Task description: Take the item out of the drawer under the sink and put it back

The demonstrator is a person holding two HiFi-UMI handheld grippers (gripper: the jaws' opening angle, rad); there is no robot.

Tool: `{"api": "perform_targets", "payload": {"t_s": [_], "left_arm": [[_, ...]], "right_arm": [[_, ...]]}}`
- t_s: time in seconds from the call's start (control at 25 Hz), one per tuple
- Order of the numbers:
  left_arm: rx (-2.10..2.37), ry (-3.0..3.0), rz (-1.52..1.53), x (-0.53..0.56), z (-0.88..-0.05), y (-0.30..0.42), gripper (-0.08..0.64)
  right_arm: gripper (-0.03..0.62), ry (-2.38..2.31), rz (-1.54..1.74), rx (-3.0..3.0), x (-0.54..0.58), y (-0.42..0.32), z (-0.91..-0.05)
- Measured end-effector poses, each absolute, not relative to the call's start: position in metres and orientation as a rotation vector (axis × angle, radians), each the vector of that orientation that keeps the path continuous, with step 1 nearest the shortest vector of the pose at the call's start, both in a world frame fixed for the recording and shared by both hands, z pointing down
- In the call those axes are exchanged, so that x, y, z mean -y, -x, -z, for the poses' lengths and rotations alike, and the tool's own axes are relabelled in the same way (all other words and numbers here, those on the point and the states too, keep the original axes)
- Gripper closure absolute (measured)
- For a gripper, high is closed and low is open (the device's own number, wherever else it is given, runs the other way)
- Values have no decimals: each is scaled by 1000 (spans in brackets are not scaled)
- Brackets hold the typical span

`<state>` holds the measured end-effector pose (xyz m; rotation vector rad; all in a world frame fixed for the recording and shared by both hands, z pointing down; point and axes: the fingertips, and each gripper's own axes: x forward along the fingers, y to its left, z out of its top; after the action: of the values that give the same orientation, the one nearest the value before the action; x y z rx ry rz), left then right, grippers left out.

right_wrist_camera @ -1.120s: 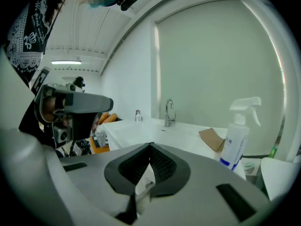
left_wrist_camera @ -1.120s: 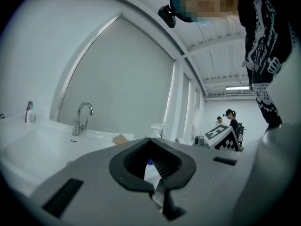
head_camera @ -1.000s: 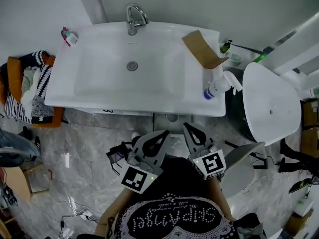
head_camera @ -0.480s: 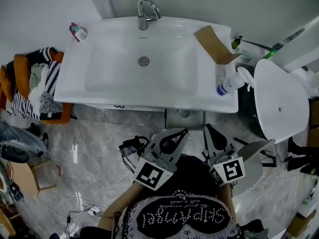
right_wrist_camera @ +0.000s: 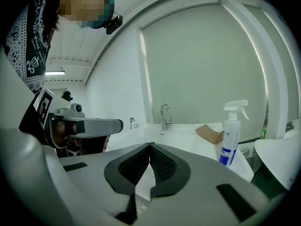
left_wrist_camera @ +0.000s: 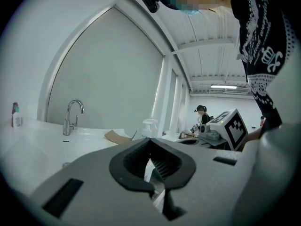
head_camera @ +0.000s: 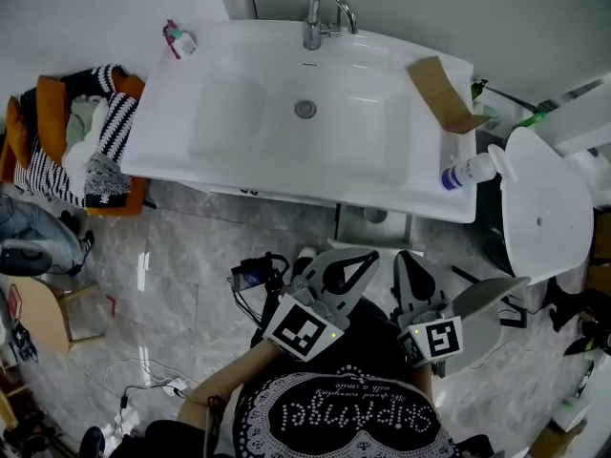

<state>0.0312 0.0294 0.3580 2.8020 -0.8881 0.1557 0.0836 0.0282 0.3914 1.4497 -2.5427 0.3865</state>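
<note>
Sink point(head_camera: 239, 113) slid right in head view. Left gripper point(head_camera: 370, 258), right gripper point(head_camera: 406, 258) near sink front, fingers pressed together, empty. Drawer likely not reached.

Bright, even light — ceiling strip light point(left_wrist_camera: 223, 86) glowing; 2 gripper views fisheye-warped, corners black.

Spray bottle point(head_camera: 470, 172), cardboard point(head_camera: 447, 95) on sink point(head_camera: 239, 127)

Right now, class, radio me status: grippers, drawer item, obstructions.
Both shut, empty: left gripper, right gripper, short of the sink. No drawer item in view. On sink's right end: spray bottle, cardboard.
</note>
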Motion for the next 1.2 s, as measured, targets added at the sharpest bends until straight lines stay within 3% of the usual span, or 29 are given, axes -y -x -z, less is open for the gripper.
{"api": "perform_targets", "payload": {"t_s": [1.2], "left_arm": [[836, -2812, -183, -31, -368, -4, 557]], "right_arm": [[574, -1475, -481, 2559, -33, -48, -402]]}}
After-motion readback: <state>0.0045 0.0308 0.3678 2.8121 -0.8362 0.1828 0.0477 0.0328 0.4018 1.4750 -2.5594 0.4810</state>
